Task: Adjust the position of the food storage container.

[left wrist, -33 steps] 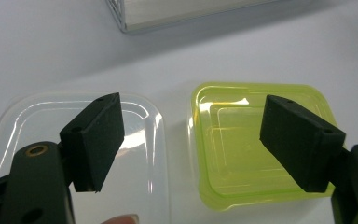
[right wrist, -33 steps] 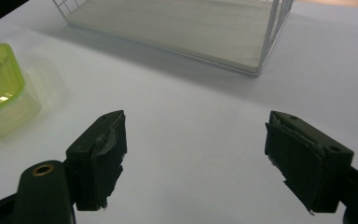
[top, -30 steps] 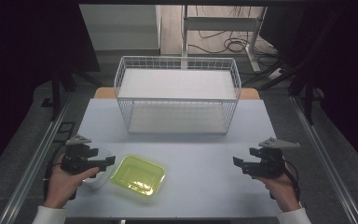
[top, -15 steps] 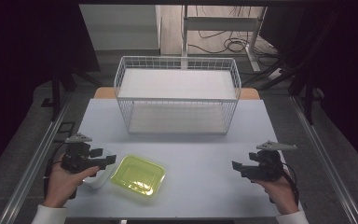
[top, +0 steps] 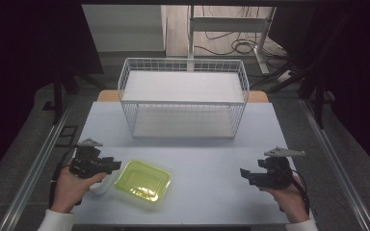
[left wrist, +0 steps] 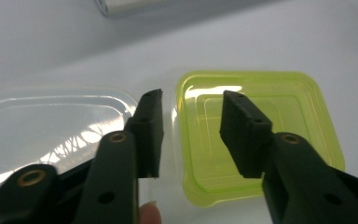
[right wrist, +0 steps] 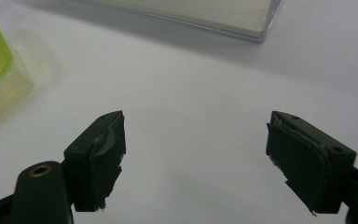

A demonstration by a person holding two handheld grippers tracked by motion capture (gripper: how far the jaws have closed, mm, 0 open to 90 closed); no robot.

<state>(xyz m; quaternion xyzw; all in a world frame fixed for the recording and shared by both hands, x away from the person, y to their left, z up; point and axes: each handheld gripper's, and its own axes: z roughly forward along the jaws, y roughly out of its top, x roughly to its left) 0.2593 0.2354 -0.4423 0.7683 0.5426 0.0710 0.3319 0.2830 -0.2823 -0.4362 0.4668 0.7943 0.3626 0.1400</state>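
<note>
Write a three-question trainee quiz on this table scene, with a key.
1. Which container is the left gripper reaching over?
2. True or false: the wire basket holds the green container.
3. What does the right gripper hold?

Key:
1. The green container's near-left rim, beside the clear container. Its jaws have just been closing, with the rim between them but not yet pinched.
2. False; it sits on the table.
3. Nothing; its jaws stand open.

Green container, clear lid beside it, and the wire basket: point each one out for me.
green container (top: 142, 180), high view, on its inner floor.
clear lid (left wrist: 51, 126), left gripper view, on its flat middle.
wire basket (top: 183, 102), high view, on its front top rim.
</note>
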